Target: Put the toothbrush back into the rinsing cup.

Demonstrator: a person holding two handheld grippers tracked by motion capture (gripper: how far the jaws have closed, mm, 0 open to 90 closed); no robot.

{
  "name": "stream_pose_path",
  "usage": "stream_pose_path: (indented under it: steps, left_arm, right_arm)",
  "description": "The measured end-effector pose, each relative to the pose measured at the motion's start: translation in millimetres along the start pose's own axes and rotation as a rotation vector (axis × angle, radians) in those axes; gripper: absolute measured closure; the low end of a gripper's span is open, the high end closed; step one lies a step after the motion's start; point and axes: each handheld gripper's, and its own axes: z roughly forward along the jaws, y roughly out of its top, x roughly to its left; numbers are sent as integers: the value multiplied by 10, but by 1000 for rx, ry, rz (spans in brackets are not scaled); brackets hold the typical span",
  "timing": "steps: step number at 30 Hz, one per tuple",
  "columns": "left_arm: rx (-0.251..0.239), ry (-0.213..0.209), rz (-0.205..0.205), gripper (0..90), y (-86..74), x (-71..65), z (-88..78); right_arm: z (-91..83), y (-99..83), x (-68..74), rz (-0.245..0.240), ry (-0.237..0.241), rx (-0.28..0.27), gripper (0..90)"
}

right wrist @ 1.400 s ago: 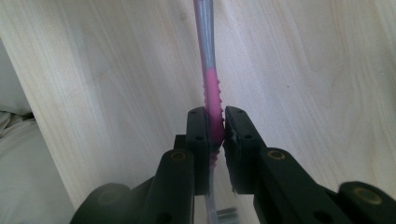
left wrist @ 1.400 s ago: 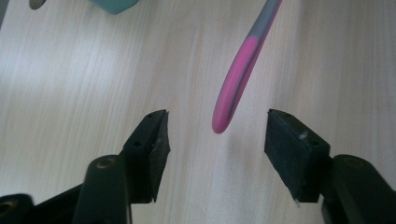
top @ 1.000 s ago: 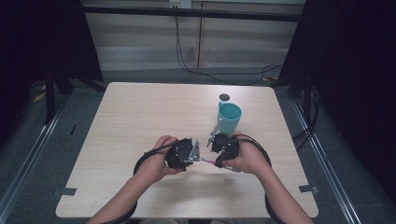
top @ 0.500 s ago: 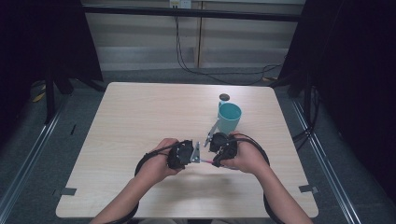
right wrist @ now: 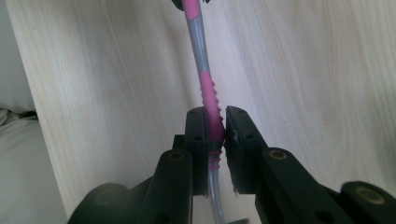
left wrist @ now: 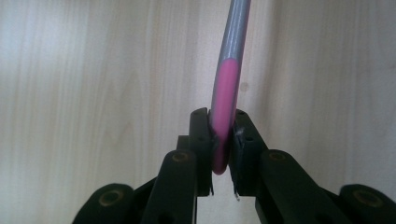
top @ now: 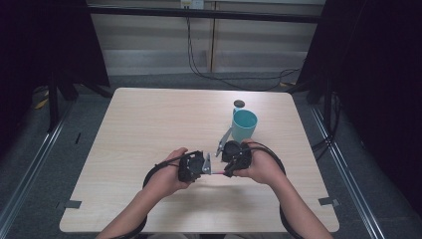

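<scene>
Both grippers hold one toothbrush (top: pixel 218 172) between them, low over the near middle of the table (top: pixel 149 124). Left gripper (top: pixel 205 168): jaws pressed on the pink butt end of the handle. Right gripper (top: pixel 224 169): jaws pinching the ribbed pink grip section further along. Judged purpose of the double hold: a hand-to-hand transfer or a re-grip, each end pinned so the brush cannot swing or drop while one side lets go.

Teal cup (top: pixel 244 125) stands upright at about 1 o'clock from the grippers, near but apart; likely the destination. A small dark round thing (top: pixel 239 103) lies just beyond the cup at 12 o'clock; I cannot tell what it is.

Toothbrush look, left gripper view (left wrist: pixel 225 93): slim, gently curved, pink rounded end passing to grey shaft. Right gripper view (right wrist: pixel 205 84): grey shaft, pink notched grip, clear stem below the jaws. Head not made out.
</scene>
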Motion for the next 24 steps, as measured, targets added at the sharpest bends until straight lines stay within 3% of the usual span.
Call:
stream_pose_path:
  steps: [4, 5, 10, 16, 19, 24]
  left_arm:
    - [-11, -37, -39, 819, -2, 2, -4]
    - [-17, -57, -66, 819, 5, 6, -16]
    - [-35, -66, -77, 820, 18, 12, -41]
    - [-49, -73, -97, 820, 26, 29, -73]
    - [-52, -74, -124, 820, 2, 54, -90]
    - [-57, -66, -154, 820, -33, 67, -81]
  right_arm:
    - [-17, -22, -6, 0, -4, -18, 786]
    - [-22, -28, -9, 11, -7, -24, 782]
    - [-27, -41, -3, 21, -13, -32, 746]
    - [-39, -54, -15, 4, -41, -70, 589]
    - [-82, -60, -16, 43, -56, -106, 458]
    - [-165, -73, -40, 58, -71, -179, 401]
